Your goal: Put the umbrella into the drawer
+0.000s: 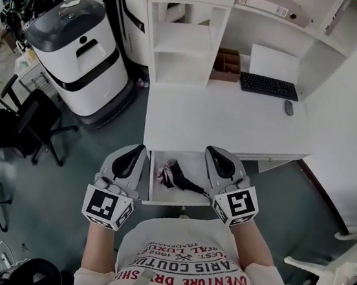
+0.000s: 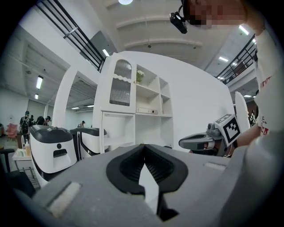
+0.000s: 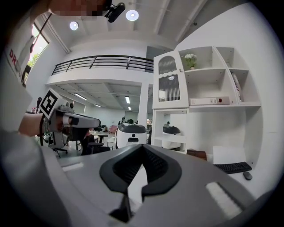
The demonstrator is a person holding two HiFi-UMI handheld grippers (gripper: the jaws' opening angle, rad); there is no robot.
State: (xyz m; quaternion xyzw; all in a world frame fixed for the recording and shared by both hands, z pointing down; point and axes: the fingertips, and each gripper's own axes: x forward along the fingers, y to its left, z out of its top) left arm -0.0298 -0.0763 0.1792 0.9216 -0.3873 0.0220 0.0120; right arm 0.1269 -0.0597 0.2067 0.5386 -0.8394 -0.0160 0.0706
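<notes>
White surface [image 1: 220, 121] at 12 o'clock; umbrella [image 1: 175, 176] lies in its open drawer [image 1: 177, 201], so left claw [image 1: 140, 148] and right claw [image 1: 211, 151] hang closed, empty.

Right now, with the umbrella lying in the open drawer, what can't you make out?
- Umbrella handle end: head view, runs under the right tool.
- Drawer right side: head view, covered by that tool.
- Drawer and umbrella: absent from both gripper views, which look level across the room, above them.
- Brown box contents: head view, too small.
</notes>
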